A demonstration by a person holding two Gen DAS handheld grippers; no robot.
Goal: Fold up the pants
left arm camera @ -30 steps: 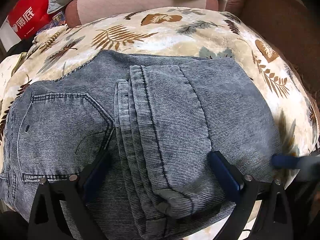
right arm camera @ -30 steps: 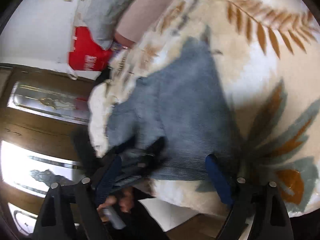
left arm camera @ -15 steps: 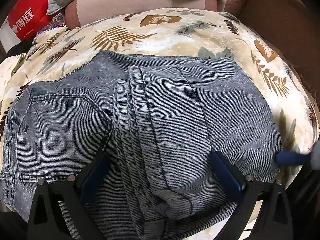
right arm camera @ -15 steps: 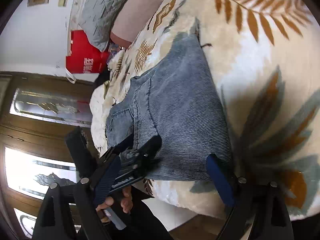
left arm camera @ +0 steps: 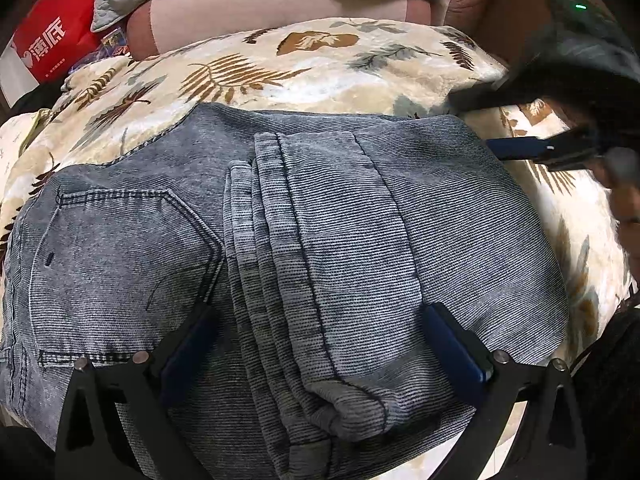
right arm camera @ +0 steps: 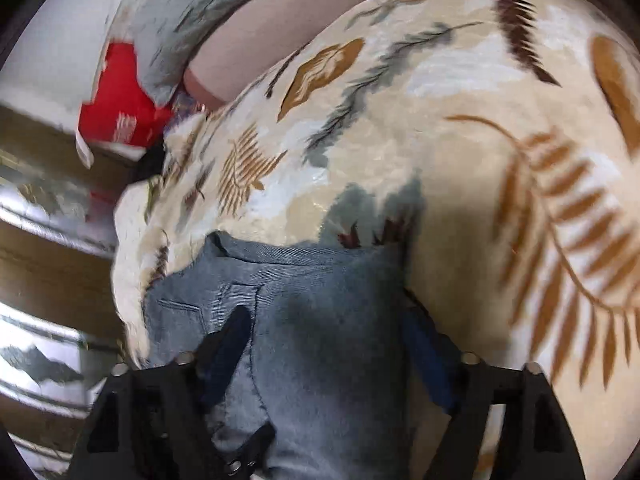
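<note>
1. Directly ahead of the left tongs (left arm camera: 320,344), at 12 o'clock, the pants (left arm camera: 304,240) lie folded on a leaf-print blanket (left arm camera: 320,64); their fingers stand spread wide, either side of the stacked leg hems, grasping nothing.
2. Long axis of the bundle runs from 9 to 3 o'clock across the left view: back pocket (left arm camera: 120,248) at 9, folded edge at 3. The hems run crosswise, from 12 to 6.
3. Right tongs (right arm camera: 332,344) hang over the bundle's 3 o'clock end; in the left view they enter at 2 o'clock (left arm camera: 520,148). They too are released, fingers apart over the denim. The right view is blurred, so I cannot tell whether they touch it.
4. My judgement: a further fold would carry one end over the other along that axis, and the right hand is nearer the folded edge, the left nearer the hems.
5. Writing: a red bag (left arm camera: 52,40) at 10 o'clock bears white characters, "薄底" as best I can read, beside a heart mark. No label shows on the pants.
</note>
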